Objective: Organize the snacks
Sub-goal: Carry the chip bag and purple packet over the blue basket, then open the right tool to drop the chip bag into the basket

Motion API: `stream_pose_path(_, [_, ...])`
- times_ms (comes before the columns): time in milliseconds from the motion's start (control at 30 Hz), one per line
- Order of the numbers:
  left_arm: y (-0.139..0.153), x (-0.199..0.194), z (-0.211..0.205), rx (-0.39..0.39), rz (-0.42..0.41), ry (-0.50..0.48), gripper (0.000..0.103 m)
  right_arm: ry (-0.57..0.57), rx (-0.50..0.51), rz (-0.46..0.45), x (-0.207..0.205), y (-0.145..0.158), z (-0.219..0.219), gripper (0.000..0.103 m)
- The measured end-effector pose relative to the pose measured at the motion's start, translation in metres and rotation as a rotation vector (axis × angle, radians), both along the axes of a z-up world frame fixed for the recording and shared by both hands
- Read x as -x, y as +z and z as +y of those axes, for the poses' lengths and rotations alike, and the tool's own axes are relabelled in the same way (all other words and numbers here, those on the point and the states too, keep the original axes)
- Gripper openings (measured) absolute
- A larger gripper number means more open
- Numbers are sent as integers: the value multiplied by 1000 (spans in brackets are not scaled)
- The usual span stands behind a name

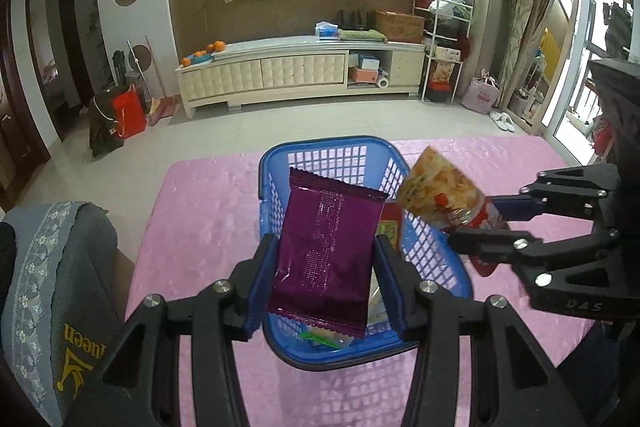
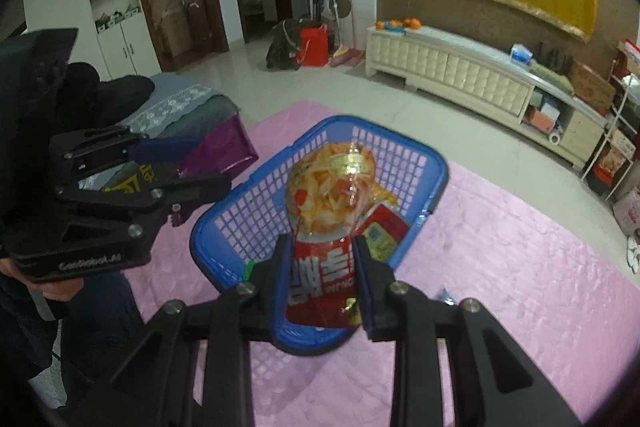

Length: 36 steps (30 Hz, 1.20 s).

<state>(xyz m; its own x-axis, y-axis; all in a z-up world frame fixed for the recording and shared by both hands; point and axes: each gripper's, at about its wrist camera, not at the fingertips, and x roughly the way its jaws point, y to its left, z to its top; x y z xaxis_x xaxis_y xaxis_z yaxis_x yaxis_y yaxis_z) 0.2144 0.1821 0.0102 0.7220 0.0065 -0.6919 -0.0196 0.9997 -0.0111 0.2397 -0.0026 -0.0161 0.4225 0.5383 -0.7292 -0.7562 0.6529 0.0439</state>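
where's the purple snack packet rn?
Left wrist view: purple packet is centre frame, clamped between the left gripper's fingers, held above the blue basket on the pink tablecloth.

Right gripper clamps red snack bag above blue basket.

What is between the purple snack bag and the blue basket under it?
Only air. In the left wrist view, the purple snack bag hangs clamped in the left gripper above the blue basket, not touching it.

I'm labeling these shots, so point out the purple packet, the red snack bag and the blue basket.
purple packet [image 1: 328, 251]: left wrist view, middle of its front.
red snack bag [image 2: 324, 267]: right wrist view, red lower half.
blue basket [image 1: 320, 143]: left wrist view, far rim.
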Motion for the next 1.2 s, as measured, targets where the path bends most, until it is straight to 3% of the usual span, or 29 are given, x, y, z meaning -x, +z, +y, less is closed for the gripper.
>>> stream_pose_path(367, [-10, 7, 31, 30, 7, 70, 45, 60, 61, 85, -7, -33, 39, 34])
stream_pose_path(767, [-10, 17, 41, 28, 7, 107, 45, 69, 130, 108, -10, -51, 75, 35])
stream_pose_path(867, [-9, 17, 43, 32, 10, 121, 45, 64, 125, 143, -16, -55, 78, 50])
stream_pose_path(933, [-9, 18, 44, 35, 10, 121, 45, 53, 127, 161, -20, -58, 80, 83])
stream_pose_path(1000, [-9, 20, 42, 30, 10, 114, 45, 34, 105, 179, -24, -60, 77, 90])
stream_pose_path(1133, [-10, 22, 41, 24, 17, 105, 45, -8, 81, 171, -26, -55, 64, 92])
stream_pose_path(1200, [-10, 21, 41, 30, 21, 103, 45, -21, 78, 164, -25, -50, 58, 101])
